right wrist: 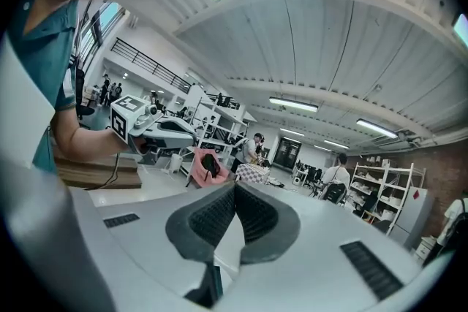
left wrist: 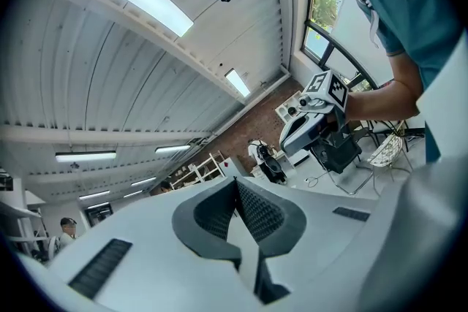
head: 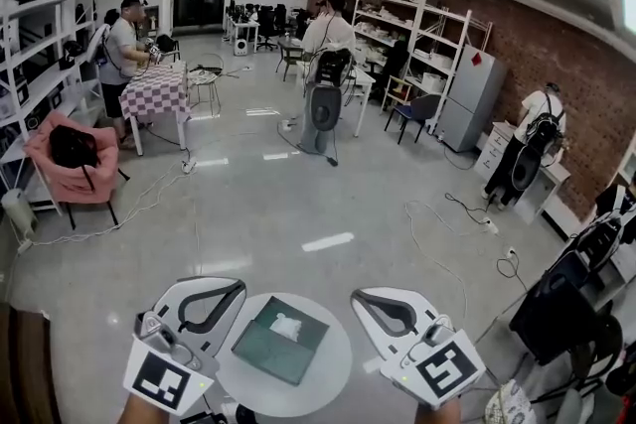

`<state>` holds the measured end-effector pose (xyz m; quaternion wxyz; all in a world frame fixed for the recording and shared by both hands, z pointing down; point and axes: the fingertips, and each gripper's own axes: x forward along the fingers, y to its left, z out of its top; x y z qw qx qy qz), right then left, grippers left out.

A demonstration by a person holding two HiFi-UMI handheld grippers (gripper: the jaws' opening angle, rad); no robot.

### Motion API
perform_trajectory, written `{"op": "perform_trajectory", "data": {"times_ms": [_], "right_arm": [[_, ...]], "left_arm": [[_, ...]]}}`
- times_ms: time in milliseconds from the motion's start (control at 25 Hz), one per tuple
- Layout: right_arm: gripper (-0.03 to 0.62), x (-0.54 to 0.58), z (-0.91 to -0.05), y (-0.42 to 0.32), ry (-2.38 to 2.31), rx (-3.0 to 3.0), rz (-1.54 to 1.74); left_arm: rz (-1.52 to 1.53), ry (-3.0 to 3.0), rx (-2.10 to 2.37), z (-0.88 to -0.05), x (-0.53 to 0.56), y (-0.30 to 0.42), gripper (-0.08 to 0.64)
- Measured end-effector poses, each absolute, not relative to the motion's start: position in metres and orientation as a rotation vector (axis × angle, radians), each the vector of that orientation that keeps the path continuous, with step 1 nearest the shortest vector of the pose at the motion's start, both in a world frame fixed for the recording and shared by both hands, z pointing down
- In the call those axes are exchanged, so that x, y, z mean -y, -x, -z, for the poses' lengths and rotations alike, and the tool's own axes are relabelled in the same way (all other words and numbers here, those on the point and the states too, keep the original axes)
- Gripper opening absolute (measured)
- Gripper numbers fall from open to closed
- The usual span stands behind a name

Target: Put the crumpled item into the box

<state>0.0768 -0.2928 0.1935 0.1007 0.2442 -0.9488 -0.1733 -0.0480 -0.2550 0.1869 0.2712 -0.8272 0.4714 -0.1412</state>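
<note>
Pads of the left gripper point(head: 235, 287) are seen pressed together in its own view, with nothing caught between them; it is held level at the lower left of the head view, above and just off the edge of the round table point(head: 333, 382). That raised, empty pose is judged to be a rest position, since nothing is left for it to carry.

At the middle of the table the dark green box point(head: 254, 353) is laid open-side up, where it can be reached equally from both sides. The white crumpled item point(head: 288, 325) is already lying inside it, toward the far part of the box, so the task is judged to be done or nearly so.

To the right, the right gripper point(head: 360, 296) is likewise held level and clear of the table, its jaws fully together on nothing. Both tools are kept apart from the box, probably so that its contents are not disturbed.
</note>
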Motion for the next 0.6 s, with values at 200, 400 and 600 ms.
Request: {"op": "perform_trajectory", "data": {"times_ms": [200, 400, 600], "right_arm": [[0.038, 0.269, -0.18, -0.1, -0.752, 2.823, 0.51], [0.038, 0.257, -0.184, -0.115, -0.747, 2.819, 0.495], [0.038, 0.245, -0.185, -0.088, -0.738, 2.808, 0.49]], "left_arm": [[0.364, 2.215, -1.265, -0.177, 0.233, 0.025, 0.018], [0.383, 2.207, -1.272, -0.178, 0.219, 0.011, 0.018], [0.374, 2.206, -1.268, -0.176, 0.208, 0.037, 0.018]]}}
